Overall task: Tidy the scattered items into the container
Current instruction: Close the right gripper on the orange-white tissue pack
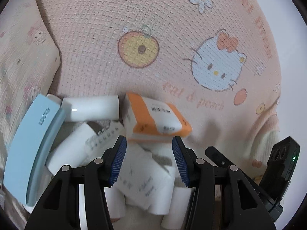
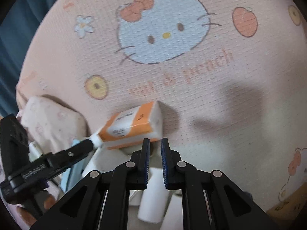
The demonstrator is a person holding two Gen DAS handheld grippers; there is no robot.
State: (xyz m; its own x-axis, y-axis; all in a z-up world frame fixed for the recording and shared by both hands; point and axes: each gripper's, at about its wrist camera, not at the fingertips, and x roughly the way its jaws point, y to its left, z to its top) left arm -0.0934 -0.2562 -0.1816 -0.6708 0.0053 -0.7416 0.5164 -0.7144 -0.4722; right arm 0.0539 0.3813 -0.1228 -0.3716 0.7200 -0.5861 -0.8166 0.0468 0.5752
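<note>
An orange-and-white box [image 1: 155, 115] [image 2: 134, 122] lies tilted at the far edge of the container, on the pink printed bedcover [image 1: 172, 28]. My left gripper [image 1: 148, 140] is open, and the box sits just beyond its fingertips. In the right wrist view one left finger [image 2: 80, 147] reaches the box's near corner. My right gripper [image 2: 155, 141] hovers over the container with only a narrow gap between its jaws, and nothing is between them. The container's patterned fabric wall [image 1: 23, 57] [image 2: 48, 118] stands at the left. Inside lie white rolls [image 1: 90, 109] [image 2: 153, 197], white packets [image 1: 145, 180] and a light-blue box marked LUCKY [image 1: 32, 145].
The bedcover spreads far beyond the container, with cat and fruit prints. A finger of my right gripper [image 1: 216, 153] shows at the lower right of the left wrist view. A dark blue curtain [image 2: 17, 28] hangs past the bed's left edge. A person's fingers [image 2: 48, 201] hold the left gripper.
</note>
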